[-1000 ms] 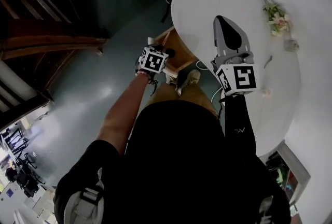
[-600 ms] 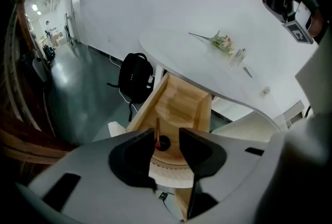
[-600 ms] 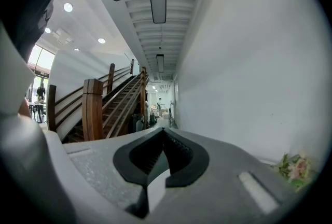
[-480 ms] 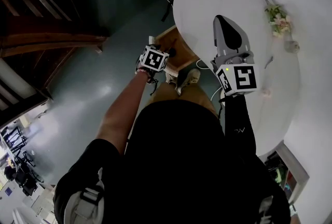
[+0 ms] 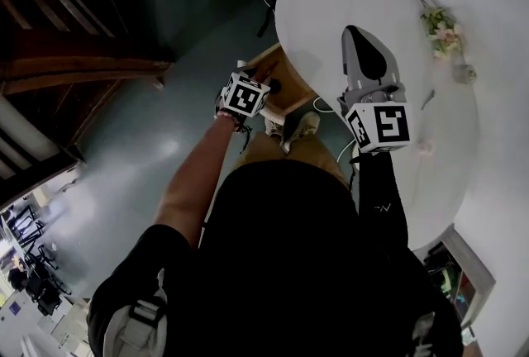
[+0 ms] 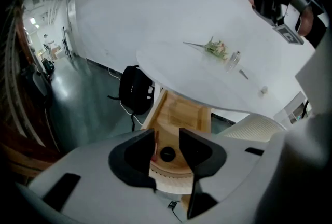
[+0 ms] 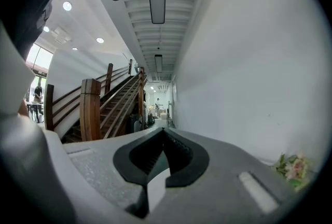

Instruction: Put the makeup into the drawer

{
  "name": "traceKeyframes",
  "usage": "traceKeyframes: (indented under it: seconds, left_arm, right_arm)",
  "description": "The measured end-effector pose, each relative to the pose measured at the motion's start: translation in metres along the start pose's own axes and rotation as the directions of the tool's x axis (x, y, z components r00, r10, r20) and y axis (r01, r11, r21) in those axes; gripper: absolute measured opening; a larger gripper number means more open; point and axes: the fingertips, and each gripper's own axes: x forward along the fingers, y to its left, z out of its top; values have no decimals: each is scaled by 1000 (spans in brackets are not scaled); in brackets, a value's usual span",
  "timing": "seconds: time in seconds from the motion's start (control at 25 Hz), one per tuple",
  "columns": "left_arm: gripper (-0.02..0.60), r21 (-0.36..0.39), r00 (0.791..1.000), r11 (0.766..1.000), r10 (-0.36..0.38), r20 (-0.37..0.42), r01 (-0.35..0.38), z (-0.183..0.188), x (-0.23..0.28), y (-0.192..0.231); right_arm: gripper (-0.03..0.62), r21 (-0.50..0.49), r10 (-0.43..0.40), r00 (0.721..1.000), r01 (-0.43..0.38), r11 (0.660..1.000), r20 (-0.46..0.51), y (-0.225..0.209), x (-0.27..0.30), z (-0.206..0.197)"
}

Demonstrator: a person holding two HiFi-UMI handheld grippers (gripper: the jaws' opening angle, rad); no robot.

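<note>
- The makeup (image 6: 167,154), a small round black piece, lies on the wooden floor of the open drawer (image 6: 181,111), towards the drawer's near end.
- A thin reddish item (image 6: 153,155) lies just beside it in the drawer. It is mostly hidden behind a jaw, so I cannot tell what it is.
- The left hand-held gripper (image 6: 166,135) hangs above the drawer, pointing steeply down into it. Its jaws have just been opening and now stand apart. The makeup shows through the gap below them, and neither pad is on it.
- The right hand-held gripper (image 7: 163,130) is held level, well away from the drawer and above the white surface (image 6: 187,78) under which the drawer sits. Its jaws are together with nothing between them.
- The piece looks light, stiff and hard-shelled. It should not give under the pads, and its weight should not be a problem.
- Its finish appears smooth and its outline round, so I would expect it to slip, or to skid on the bare wood if pushed from one side only.
- If it has to be taken again, the best hold is probably across its widest part, one pad on each opposite side, coming straight down.
- A lid or hinge may be the weak spot, so a moderate squeeze seems wiser than a hard one.
- From how it lies, this piece seems to be already in place.
</note>
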Motion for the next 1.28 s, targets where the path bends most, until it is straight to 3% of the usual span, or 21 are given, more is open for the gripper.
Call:
traceKeyframes:
  seconds: [0.2, 0.32, 0.4, 0.48, 0.56, 0.6, 0.64, 0.72, 0.92, 1.08, 1.28]
  left_arm:
    - [149, 50, 983, 999, -9, 186, 0, 66, -46, -5]
    - [149, 105, 946, 994, -14, 323, -21, 113, -80, -12]
    - [149, 130, 910, 990, -4, 415, -55, 144, -107, -16]
    - [149, 130, 840, 984, 32, 542, -121, 177, -142, -17]
    - [146, 114, 736, 974, 69, 673, -196, 206, -181, -18]
    - [146, 112, 696, 970, 72, 715, -215, 216, -196, -19]
    - [146, 115, 672, 968, 66, 738, -221, 222, -207, -21]
    - [146, 132, 660, 967, 46, 750, -217, 228, -216, -23]
    - [144, 178, 666, 968, -14, 746, -179, 229, -216, -33]
    - [130, 239, 669, 964, -99, 736, -120, 232, -210, -52]
    - [129, 359, 667, 932, -240, 705, -44, 251, -194, -99]
  right_arm:
    - [2, -12, 1, 1000, 0, 1000, 21, -1, 2, 9]
    - [2, -22, 3, 1000, -2, 1000, 31, -1, 3, 15]
    - [2, -31, 6, 999, -4, 1000, 38, 0, 5, 18]
    - [2, -39, 6, 999, -4, 999, 46, -1, 6, 22]
    - [2, -49, 0, 999, 3, 999, 52, -2, 5, 26]
    - [2, -52, -3, 998, 6, 999, 55, -2, 5, 28]
    - [2, -55, -4, 998, 7, 998, 56, 0, 5, 30]
    - [2, -63, -5, 998, 9, 998, 55, 3, 5, 31]
    - [2, -70, -51, 997, 55, 996, 53, 1, -6, 32]
    - [2, -62, -134, 990, 137, 989, 44, -7, -24, 29]
    - [2, -34, -251, 967, 252, 967, 30, -26, -63, 16]
